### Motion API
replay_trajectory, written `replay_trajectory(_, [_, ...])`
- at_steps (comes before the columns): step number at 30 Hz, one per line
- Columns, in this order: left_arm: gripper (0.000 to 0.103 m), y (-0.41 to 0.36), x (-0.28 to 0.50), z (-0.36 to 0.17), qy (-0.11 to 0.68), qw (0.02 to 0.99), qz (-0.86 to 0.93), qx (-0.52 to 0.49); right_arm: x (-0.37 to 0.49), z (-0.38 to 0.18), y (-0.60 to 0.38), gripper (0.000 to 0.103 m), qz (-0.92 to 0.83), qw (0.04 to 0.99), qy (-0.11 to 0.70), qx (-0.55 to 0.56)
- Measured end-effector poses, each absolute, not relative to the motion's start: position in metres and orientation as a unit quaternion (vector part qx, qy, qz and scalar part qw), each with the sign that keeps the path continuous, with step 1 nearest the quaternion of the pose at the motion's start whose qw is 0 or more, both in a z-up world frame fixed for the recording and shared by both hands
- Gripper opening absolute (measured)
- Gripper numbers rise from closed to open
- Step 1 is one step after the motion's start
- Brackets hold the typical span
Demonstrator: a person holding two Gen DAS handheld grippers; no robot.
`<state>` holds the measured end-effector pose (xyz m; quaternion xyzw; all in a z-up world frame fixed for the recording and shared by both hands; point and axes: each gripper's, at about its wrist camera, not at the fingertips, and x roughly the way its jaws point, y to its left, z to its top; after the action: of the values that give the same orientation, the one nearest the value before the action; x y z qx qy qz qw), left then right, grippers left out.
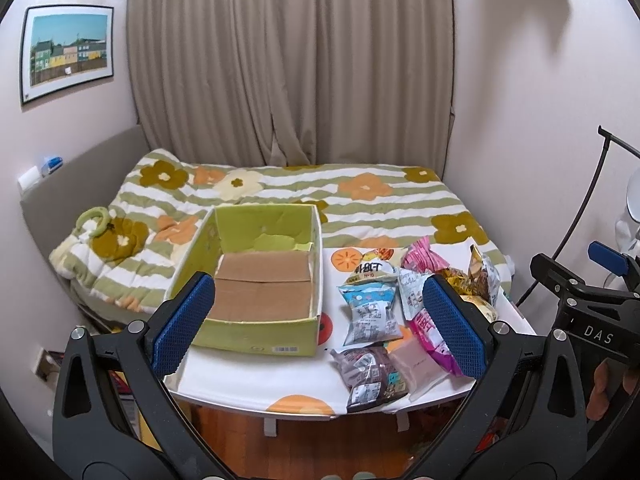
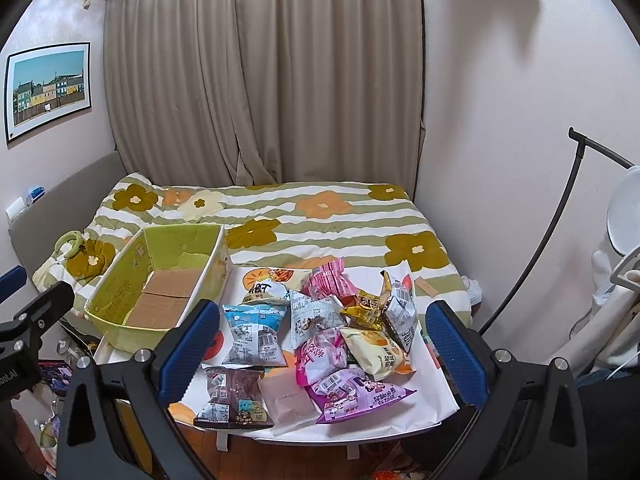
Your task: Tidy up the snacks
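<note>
Both grippers hang in the air over the near edge of a small white table (image 1: pixel 248 380), holding nothing. The left gripper (image 1: pixel 320 320) has its jaws spread wide, blue pads (image 1: pixel 182 324) on either side of the view. Same deal with the right gripper (image 2: pixel 324 344), jaws wide apart and nothing between them.

In the left view, an open green cardboard box (image 1: pixel 256 336) sits at about 11 o'clock on the table, with only bare brown flaps showing inside. The snack pile (image 2: pixel 328 344) is just beside it at about 2 o'clock: a blue-and-white packet (image 2: pixel 256 332), a dark brown packet (image 2: pixel 234 402), a pale pink pouch (image 2: pixel 286 400), a purple bag (image 2: pixel 360 394), a yellow bag (image 2: pixel 378 348), and more behind, overlapping each other. None of them are in the box.

Behind the table is a bed with a flowery striped blanket (image 1: pixel 360 204), beige curtains (image 1: pixel 292 64) at 12 o'clock, and a framed picture (image 1: pixel 66 54) on the wall at 10 o'clock.
</note>
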<state>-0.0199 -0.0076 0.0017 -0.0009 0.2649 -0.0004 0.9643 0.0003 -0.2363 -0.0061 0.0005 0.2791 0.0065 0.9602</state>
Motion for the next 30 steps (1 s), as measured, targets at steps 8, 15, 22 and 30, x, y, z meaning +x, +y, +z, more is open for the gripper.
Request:
replay_trajectory(8, [0.103, -0.0092, -0.0187, 0.0032, 0.266, 0.964, 0.001, 0.002, -0.0014, -0.0065, -0.2362, 0.103, 0.004, 0.961, 0.278, 0.001])
replay_trajectory(15, [0.103, -0.0101, -0.0187, 0.0019, 0.266, 0.964, 0.002, 0.002, -0.0012, -0.0069, -0.2371, 0.103, 0.004, 0.961, 0.278, 0.001])
replay_trajectory(22, [0.103, -0.0108, -0.0162, 0.0010, 0.267, 0.964, 0.002, 0.002, -0.0005, -0.0061, -0.2370, 0.103, 0.003, 0.961, 0.278, 0.001])
replay_trajectory(30, [0.103, -0.0109, -0.0157, 0.0007, 0.268, 0.964, 0.001, 0.002, -0.0002, -0.0062, -0.2384, 0.103, 0.001, 0.960, 0.278, 0.001])
